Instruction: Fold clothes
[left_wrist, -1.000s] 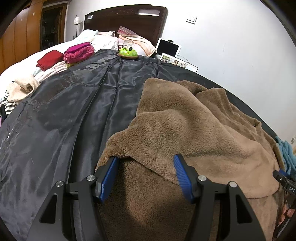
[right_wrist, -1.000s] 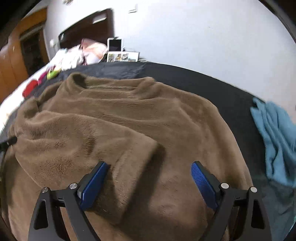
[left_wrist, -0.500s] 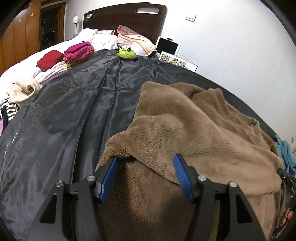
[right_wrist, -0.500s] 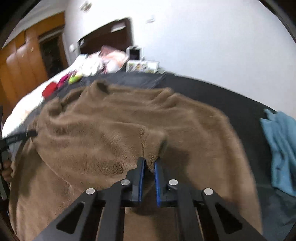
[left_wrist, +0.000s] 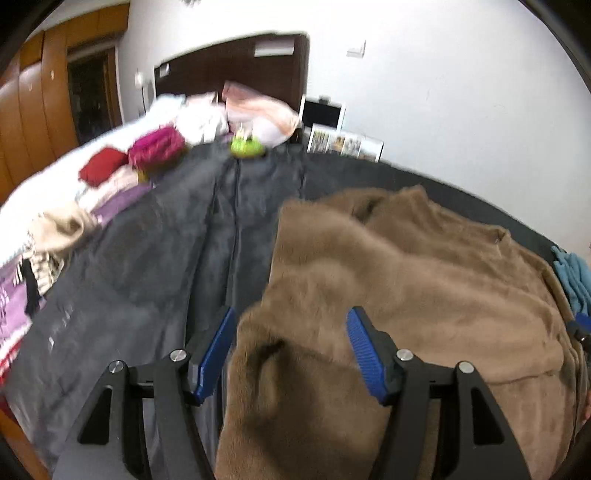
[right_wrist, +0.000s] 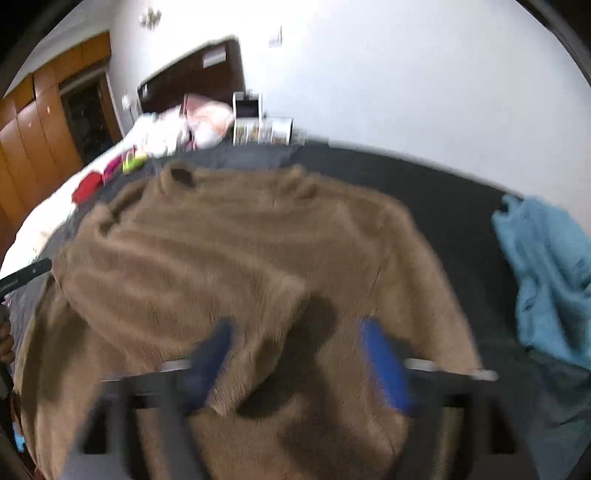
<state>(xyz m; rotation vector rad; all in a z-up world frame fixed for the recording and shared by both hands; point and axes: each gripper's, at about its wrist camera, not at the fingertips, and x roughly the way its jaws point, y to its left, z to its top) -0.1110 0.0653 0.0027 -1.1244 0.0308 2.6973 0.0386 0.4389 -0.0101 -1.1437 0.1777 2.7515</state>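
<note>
Half a second before, the right gripper (right_wrist: 295, 363) had been pinched on a fold of the brown fleece garment (right_wrist: 236, 258); it now stood released, jaws apart and blurred, the fold lying loose between them; the left gripper (left_wrist: 291, 354) was likewise spread wide, straddling a bunched edge; the garment lay across the dark bed cover (left_wrist: 155, 258), a blue cloth (right_wrist: 546, 273) beside it.

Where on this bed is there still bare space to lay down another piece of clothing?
The dark bedcover lies bare between the brown fleece top and the clothes pile along the far side. A narrower bare strip separates the fleece from the blue garment. Near the headboard it is crowded.
</note>
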